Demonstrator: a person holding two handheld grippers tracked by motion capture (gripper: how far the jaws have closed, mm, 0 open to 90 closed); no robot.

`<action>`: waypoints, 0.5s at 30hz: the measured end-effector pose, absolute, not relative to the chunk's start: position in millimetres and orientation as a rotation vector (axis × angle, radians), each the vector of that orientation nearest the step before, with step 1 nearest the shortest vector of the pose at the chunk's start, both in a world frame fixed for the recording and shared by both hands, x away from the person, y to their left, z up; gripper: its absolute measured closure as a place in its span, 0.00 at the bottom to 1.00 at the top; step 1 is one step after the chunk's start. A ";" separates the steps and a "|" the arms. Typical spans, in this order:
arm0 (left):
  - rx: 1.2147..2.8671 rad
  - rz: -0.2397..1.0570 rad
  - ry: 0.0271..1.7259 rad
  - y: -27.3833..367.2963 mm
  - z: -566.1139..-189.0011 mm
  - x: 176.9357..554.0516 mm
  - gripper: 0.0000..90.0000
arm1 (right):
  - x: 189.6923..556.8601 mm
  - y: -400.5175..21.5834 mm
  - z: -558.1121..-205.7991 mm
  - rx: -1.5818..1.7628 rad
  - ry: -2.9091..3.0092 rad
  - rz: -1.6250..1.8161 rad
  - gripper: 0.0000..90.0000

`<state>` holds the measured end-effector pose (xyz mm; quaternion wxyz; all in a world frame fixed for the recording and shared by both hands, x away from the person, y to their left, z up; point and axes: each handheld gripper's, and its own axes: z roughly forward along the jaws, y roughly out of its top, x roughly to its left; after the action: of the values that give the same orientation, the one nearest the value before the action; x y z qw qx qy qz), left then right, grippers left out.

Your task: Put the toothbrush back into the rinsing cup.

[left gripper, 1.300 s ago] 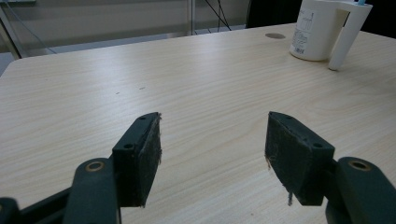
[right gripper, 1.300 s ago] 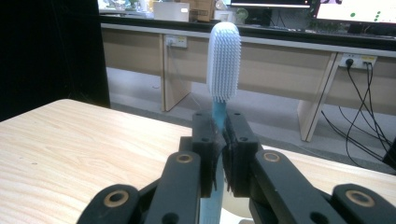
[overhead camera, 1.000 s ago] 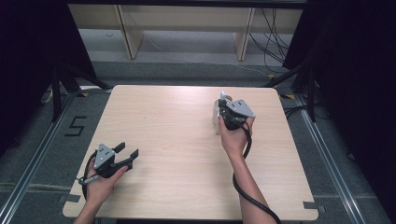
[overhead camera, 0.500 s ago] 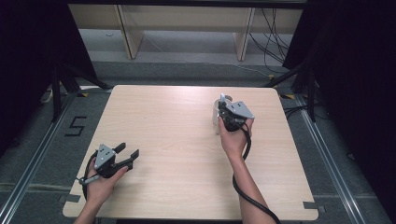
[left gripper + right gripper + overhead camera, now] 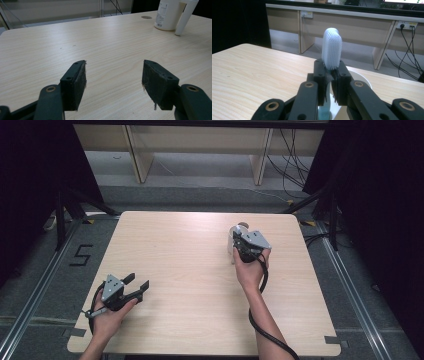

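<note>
Two black jaws of your right gripper (image 5: pixel 329 82) clamp a pale, bristly toothbrush (image 5: pixel 332 48), unmoved over the white cup (image 5: pixel 232 240); your left gripper (image 5: pixel 113 82) gapes above the woodgrain worktop (image 5: pixel 185 265).

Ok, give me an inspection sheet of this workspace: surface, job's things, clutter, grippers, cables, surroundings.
Surface: light wooden table, bare apart from a small round mark near the cup.
Job's things: toothbrush, bristle head up, clamped by its neck above the white cup; the cup stands upright at the far right of the table.
Clutter: nothing seen.
Grippers: right gripper shut on the toothbrush over the cup; left gripper open, nothing between its jaws, low over the near left of the table.
Cables: one cable trails from the right gripper; loose wires on the floor behind.
Surroundings: wooden shelving behind the table, dark curtains at the sides.
</note>
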<state>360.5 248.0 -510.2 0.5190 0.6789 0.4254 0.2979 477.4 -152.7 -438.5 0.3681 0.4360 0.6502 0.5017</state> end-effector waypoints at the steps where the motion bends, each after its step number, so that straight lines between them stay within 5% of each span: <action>1: 1.629 0.714 1.021 248.0 -510.3 360.4 0.39 | 476.6 -152.0 -439.3 1.143 1.667 1.294 0.92; 9: 1.633 0.714 1.020 247.6 -510.6 360.5 0.39 | 476.6 -153.3 -442.4 1.124 1.676 1.285 0.91; 15: 1.634 0.712 1.021 247.6 -510.9 360.6 0.39 | 476.0 -153.9 -446.0 1.151 1.663 1.289 0.79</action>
<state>360.6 247.6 -510.9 0.5173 0.6807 0.4254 0.2968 476.0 -153.9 -446.0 0.3632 0.4472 0.6459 0.5009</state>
